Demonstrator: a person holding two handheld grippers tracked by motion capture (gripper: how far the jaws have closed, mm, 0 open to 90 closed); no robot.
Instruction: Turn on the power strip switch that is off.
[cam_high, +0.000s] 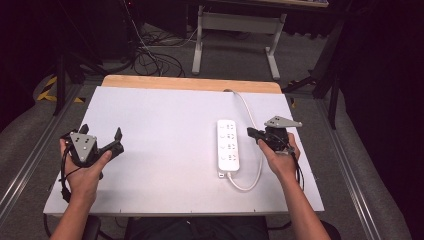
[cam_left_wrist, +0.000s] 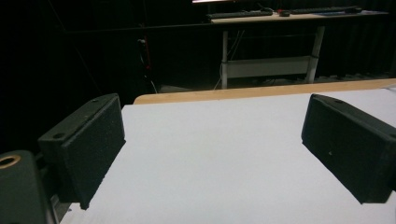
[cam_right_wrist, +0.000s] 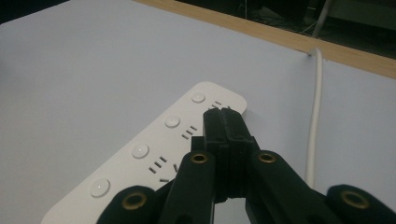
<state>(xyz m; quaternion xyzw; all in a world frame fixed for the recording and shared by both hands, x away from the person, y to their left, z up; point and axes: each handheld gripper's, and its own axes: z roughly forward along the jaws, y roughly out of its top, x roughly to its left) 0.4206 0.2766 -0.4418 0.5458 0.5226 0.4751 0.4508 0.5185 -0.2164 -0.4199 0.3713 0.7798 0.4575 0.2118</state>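
Note:
A white power strip (cam_high: 227, 144) with several sockets and round buttons lies on the white table top (cam_high: 165, 120), right of the middle. Its white cable (cam_high: 248, 110) loops from its near end and runs to the far edge. My right gripper (cam_high: 252, 134) hangs just right of the strip, jaws pressed together with nothing between them. In the right gripper view the shut jaw tips (cam_right_wrist: 223, 123) sit over the far sockets of the power strip (cam_right_wrist: 149, 154). My left gripper (cam_high: 107, 142) rests at the left edge, jaws wide apart. Its pads (cam_left_wrist: 88, 140) frame bare table.
A wooden strip (cam_high: 190, 82) borders the table's far edge. Beyond it stand a white-legged desk frame (cam_high: 235, 35) and tangled floor cables (cam_high: 150, 55). Metal rails run along both sides of the table (cam_high: 30, 160).

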